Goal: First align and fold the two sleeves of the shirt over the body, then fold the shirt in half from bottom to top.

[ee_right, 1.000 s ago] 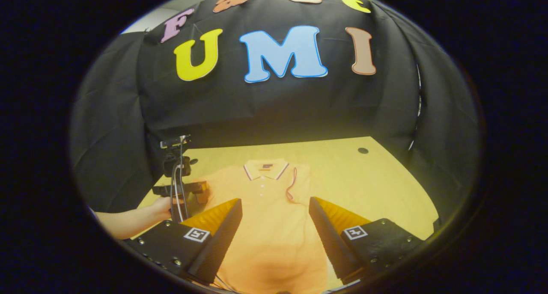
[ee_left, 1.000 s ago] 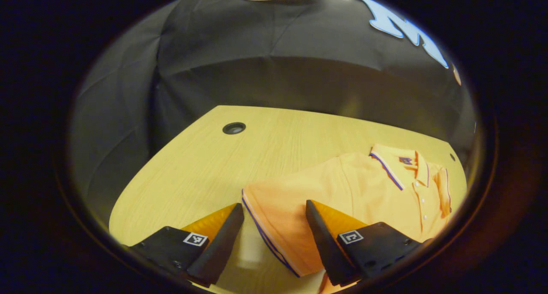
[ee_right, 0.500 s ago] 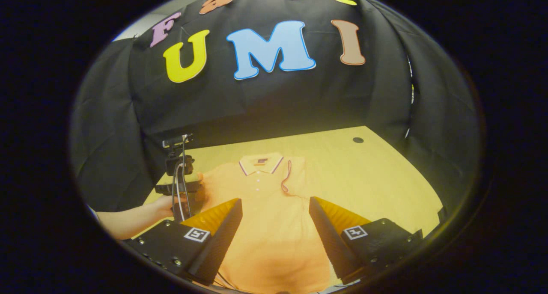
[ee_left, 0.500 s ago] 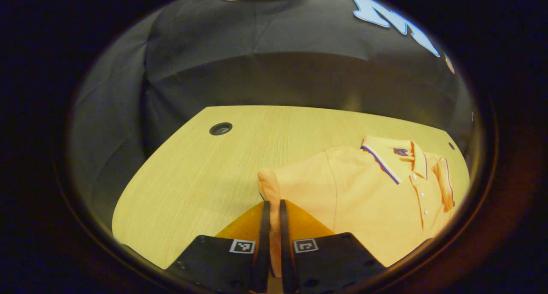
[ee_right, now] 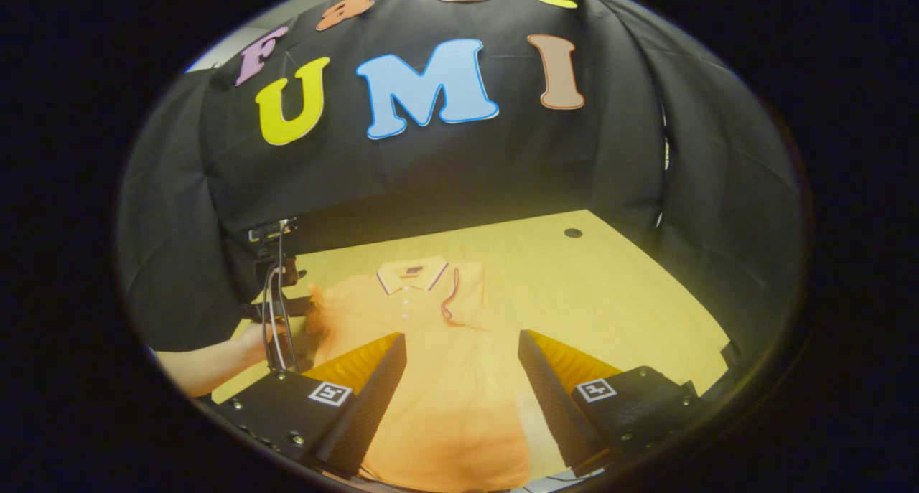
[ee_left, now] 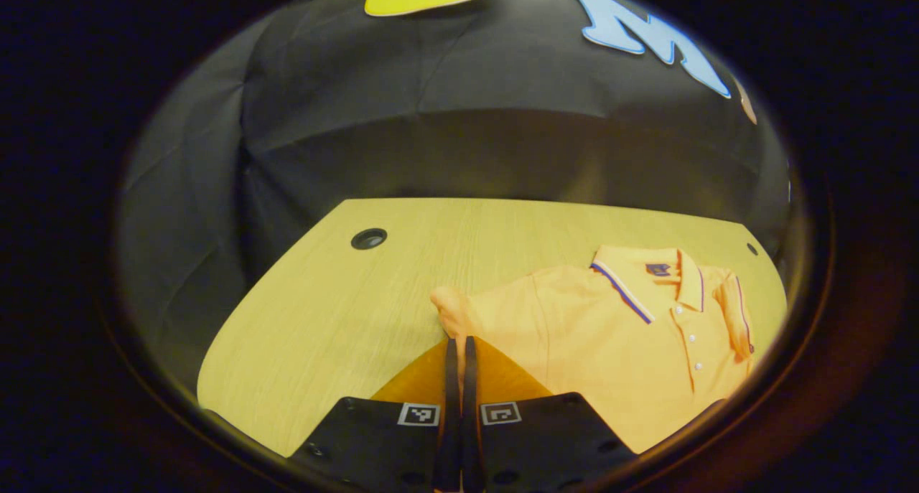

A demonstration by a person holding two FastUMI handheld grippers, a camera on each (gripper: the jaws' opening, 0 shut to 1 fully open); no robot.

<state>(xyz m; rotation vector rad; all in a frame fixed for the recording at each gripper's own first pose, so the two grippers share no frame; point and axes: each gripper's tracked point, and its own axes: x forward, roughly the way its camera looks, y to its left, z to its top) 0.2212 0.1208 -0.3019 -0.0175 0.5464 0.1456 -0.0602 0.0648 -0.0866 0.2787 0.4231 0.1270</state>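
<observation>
Left gripper [ee_left: 457, 344] low over the table [ee_left: 344, 299], fingers pressed together on the bunched end of the shirt's sleeve [ee_left: 451, 308], which stands lifted off the wood. Same gripper farther off in the right gripper view [ee_right: 305, 319], held by a hand [ee_right: 253, 339] on a bare forearm reaching in from the left edge, with cables running up to a camera mount. Right gripper [ee_right: 459, 349] raised above the lower body of the shirt, fingers wide apart, nothing between them, apparently clear of the cloth.

Orange polo shirt [ee_right: 438, 378] flat on the table, front up, collar [ee_right: 412, 272] toward the booth wall, hem toward the right gripper. Collar edged with dark and white stripes; white buttons on the placket. Other sleeve [ee_right: 455, 298] already folded over the chest, striped cuff showing.
</observation>
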